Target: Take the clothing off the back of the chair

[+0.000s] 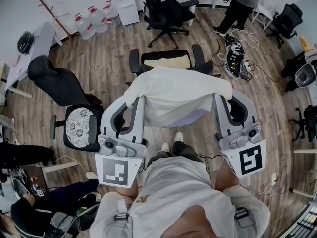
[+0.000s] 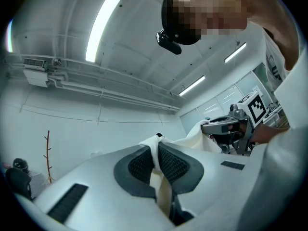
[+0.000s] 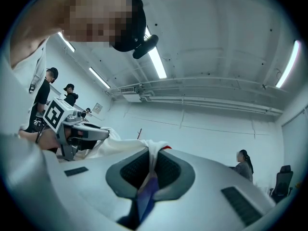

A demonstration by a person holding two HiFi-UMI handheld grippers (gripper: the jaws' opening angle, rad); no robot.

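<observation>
A cream-white garment (image 1: 176,98) hangs stretched between my two grippers, lifted above and in front of a black office chair (image 1: 168,62) with a cream seat. My left gripper (image 1: 134,99) is shut on the garment's left edge; the cloth (image 2: 155,154) shows pinched between the black pads. My right gripper (image 1: 222,94) is shut on the right edge, where white cloth with a red trim (image 3: 153,153) is clamped between its pads. Both grippers point slightly upward. The chair's back is mostly hidden behind the garment.
Another black chair (image 1: 69,100) with a patterned seat stands at the left. More chairs (image 1: 163,9) and water jugs (image 1: 94,16) are farther back. Cables and a device (image 1: 235,56) lie on the wooden floor at the right. People stand at the back right (image 1: 240,4) and lower left (image 1: 44,207).
</observation>
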